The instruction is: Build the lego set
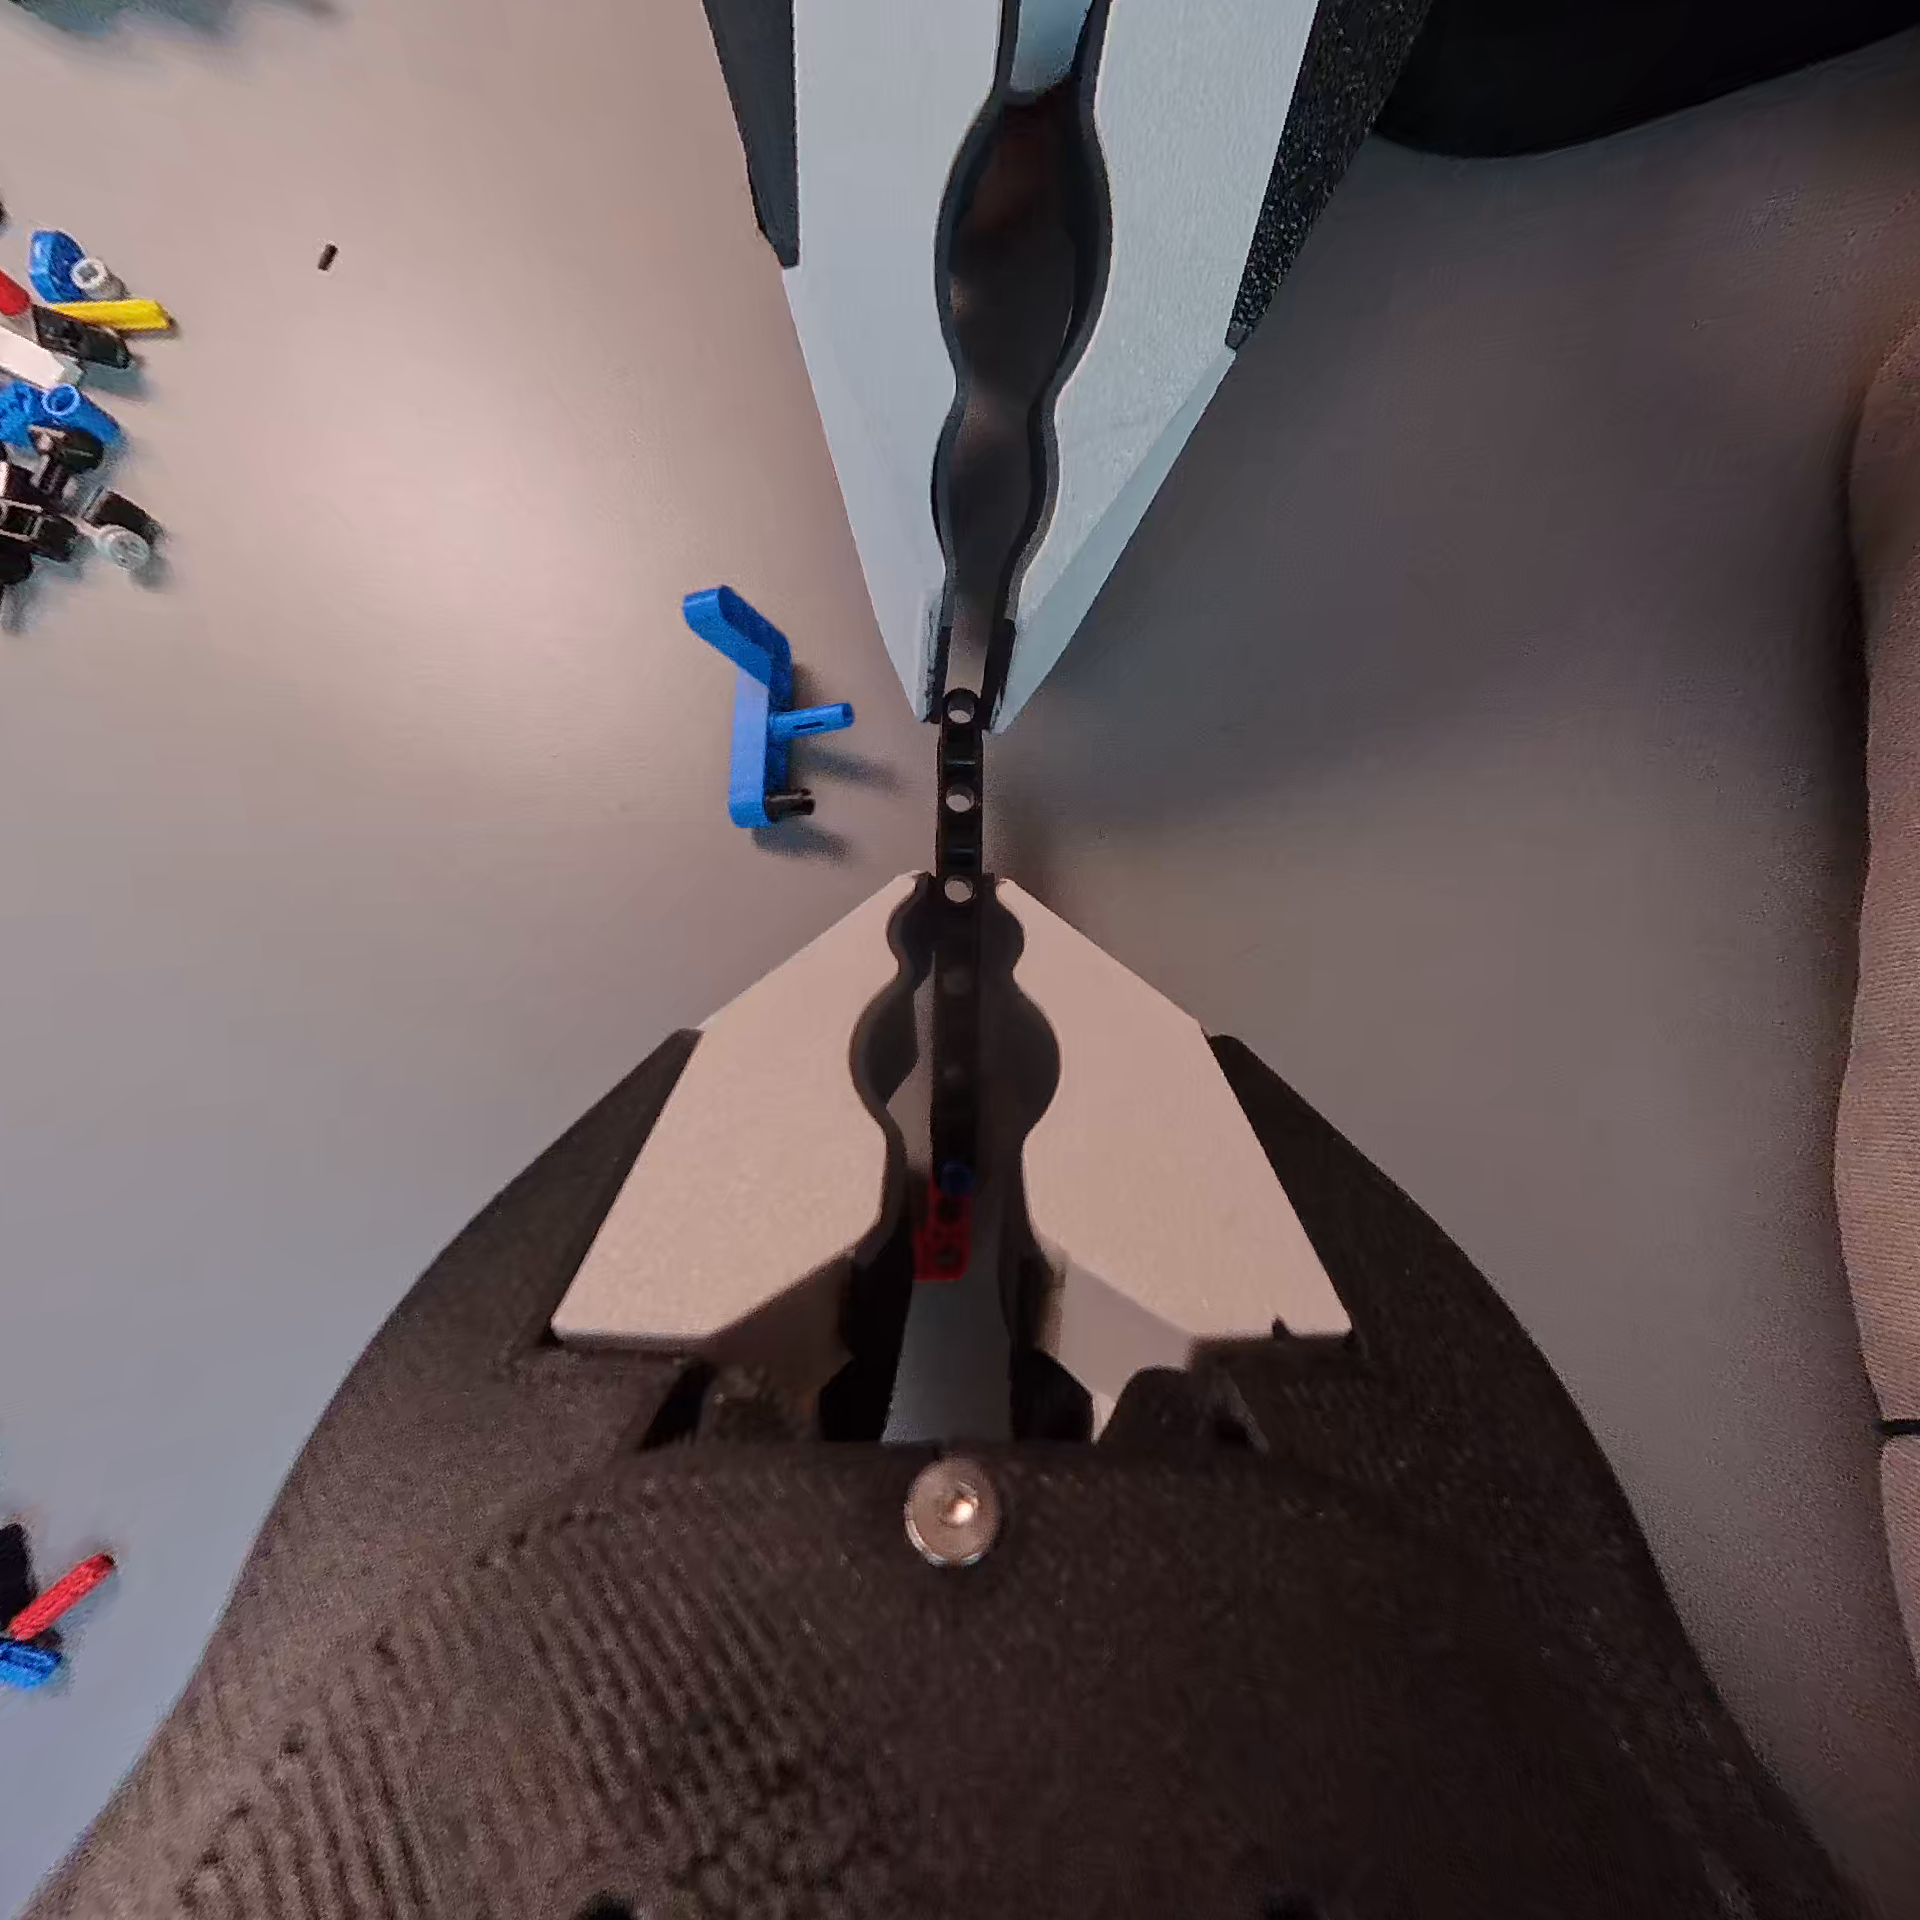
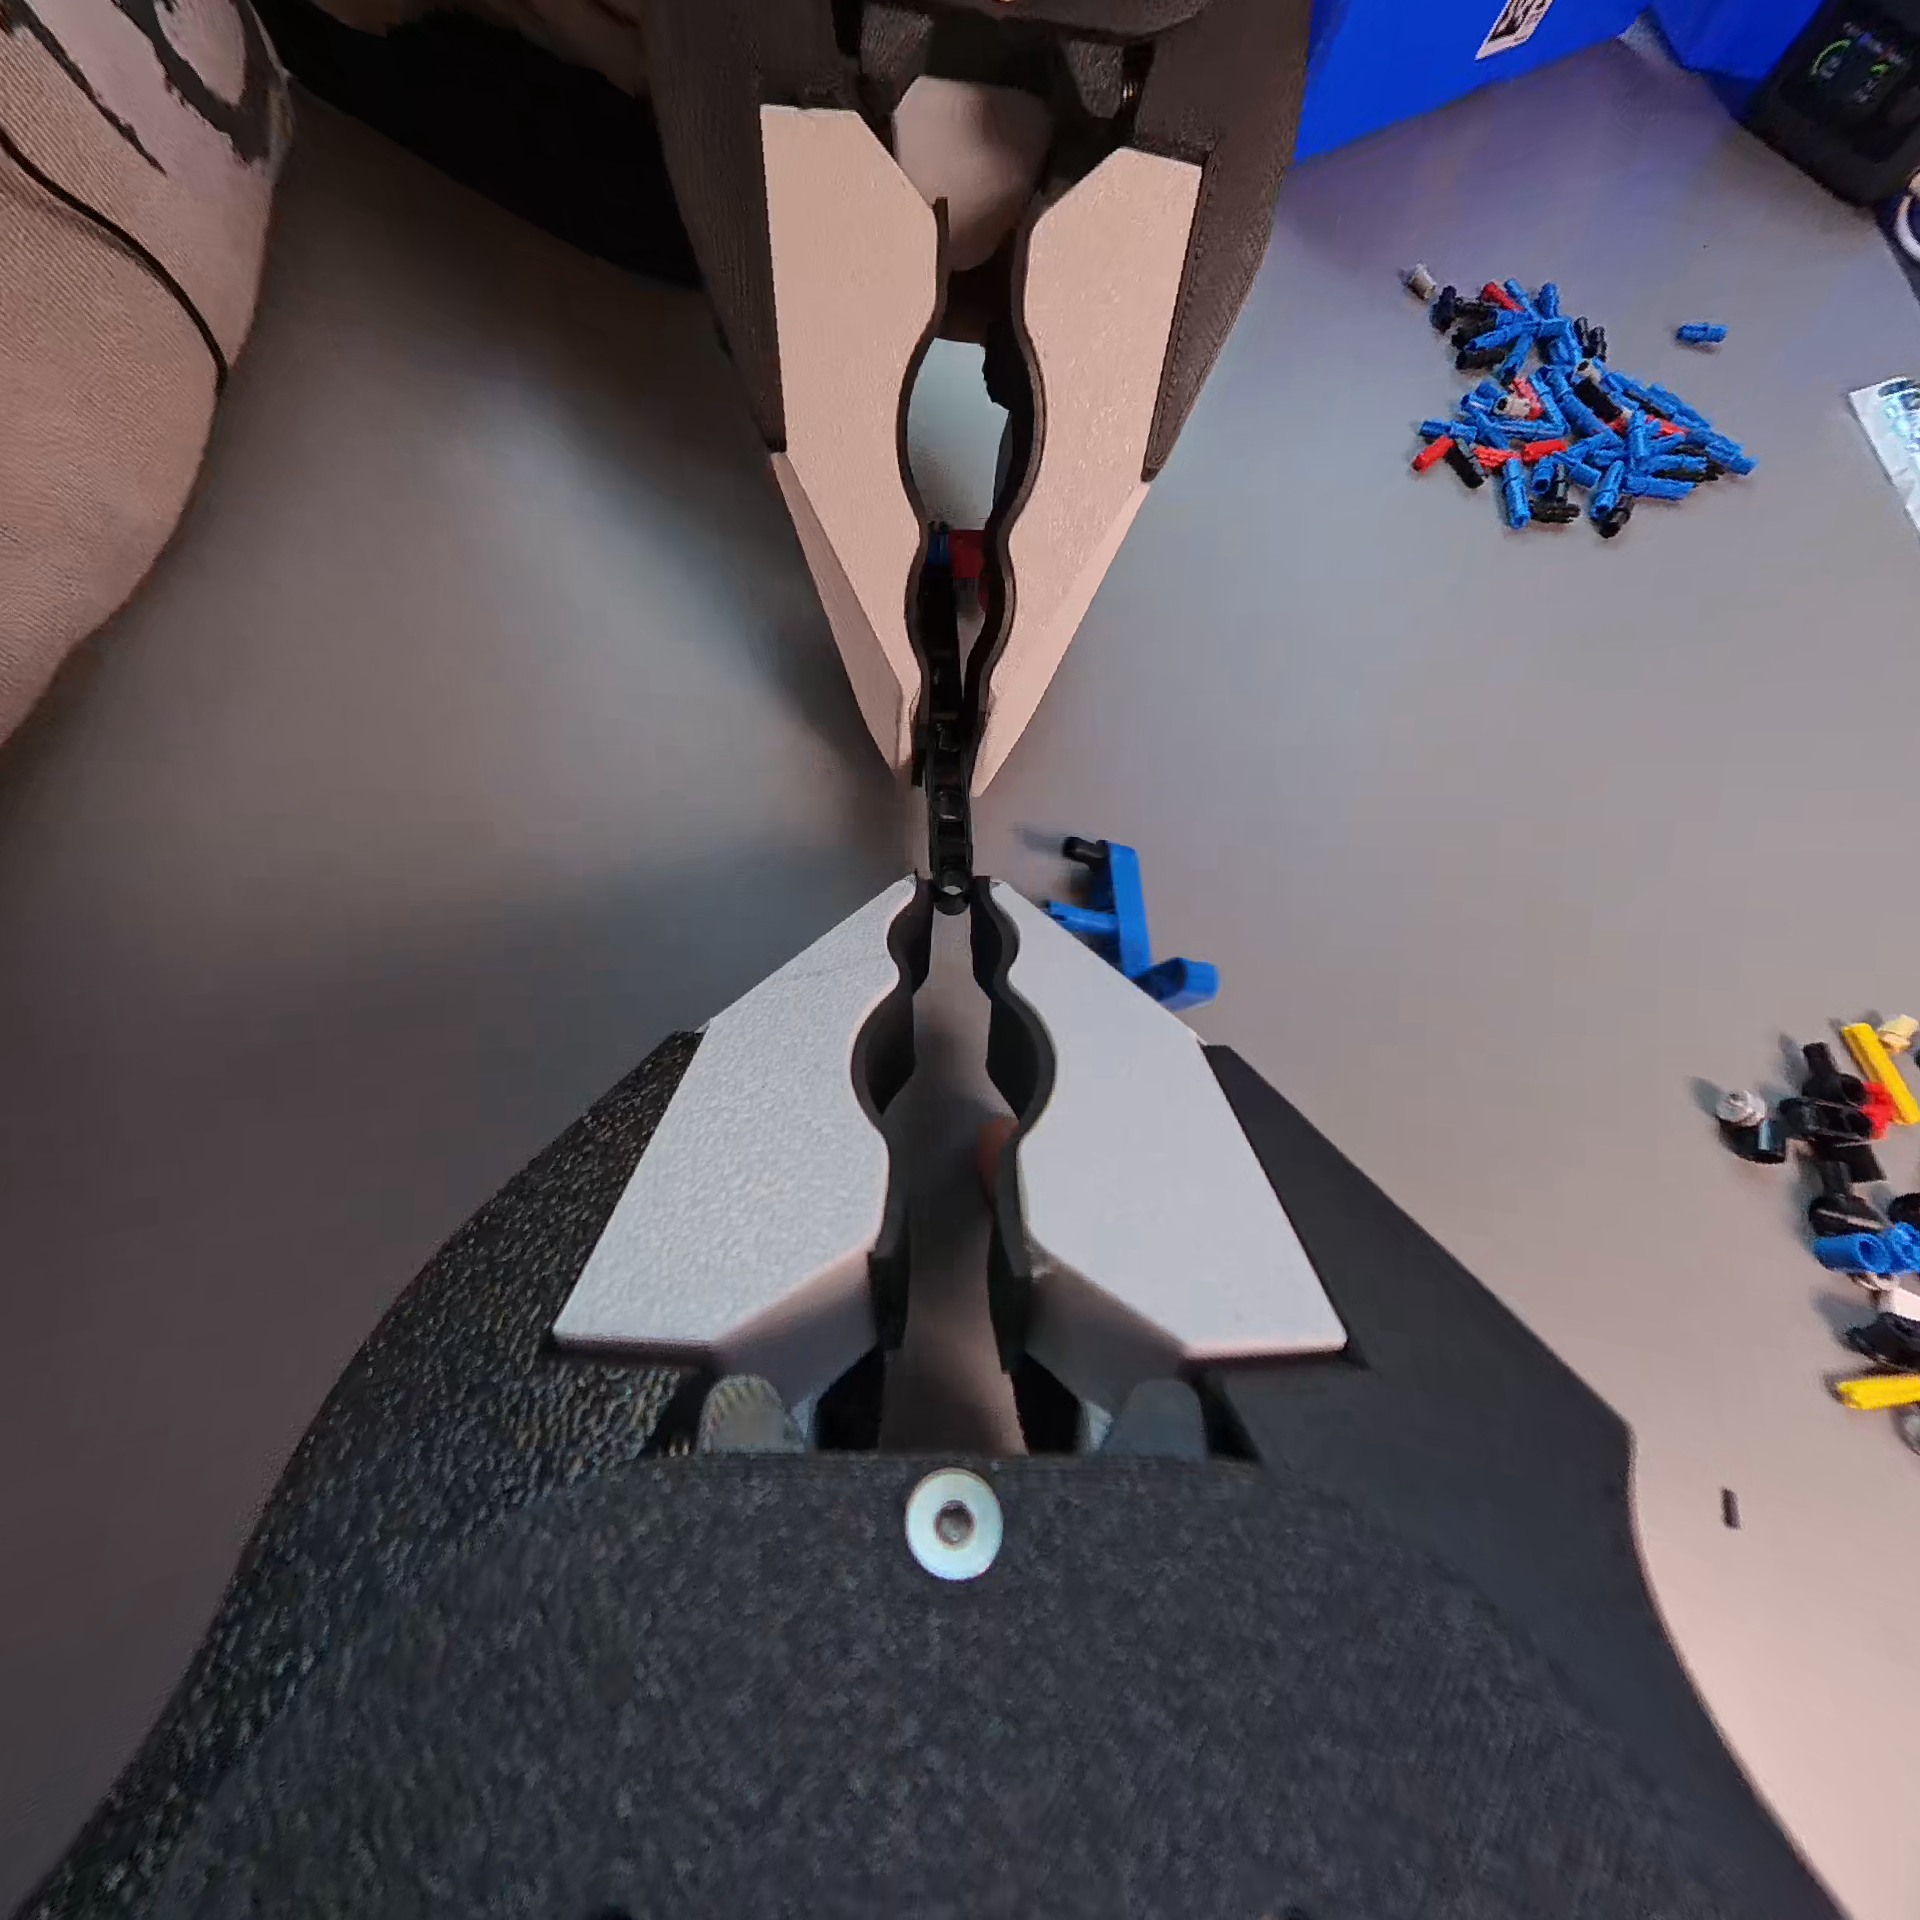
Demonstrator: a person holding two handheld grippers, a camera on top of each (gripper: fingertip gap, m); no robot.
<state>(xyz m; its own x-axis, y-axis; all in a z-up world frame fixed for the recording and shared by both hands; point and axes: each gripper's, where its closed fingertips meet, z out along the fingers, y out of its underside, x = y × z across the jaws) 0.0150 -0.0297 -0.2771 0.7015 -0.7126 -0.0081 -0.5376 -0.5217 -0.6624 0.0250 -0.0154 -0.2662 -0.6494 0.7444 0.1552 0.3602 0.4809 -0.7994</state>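
A long black holed lego beam (image 1: 959,800) is held between both grippers, tip to tip above the grey table. My left gripper (image 1: 958,883) is shut on one end; a small red piece (image 1: 943,1236) and a blue pin sit on the beam deep between its fingers. My right gripper (image 2: 948,888) is shut on the other end of the beam (image 2: 948,821), and it also shows opposite in the left wrist view (image 1: 961,712). A blue bent lego beam (image 1: 756,717) with pins lies on the table just beside the tips; it also shows in the right wrist view (image 2: 1127,925).
A pile of small blue, black and red pins (image 2: 1579,416) lies at the right back. Mixed loose pieces (image 2: 1849,1164) lie at the right edge, also at the left in the left wrist view (image 1: 62,416). A blue box (image 2: 1455,62) stands at the back. A person's sleeve (image 2: 94,343) is at the left. My left and right fingertips are right by each other.
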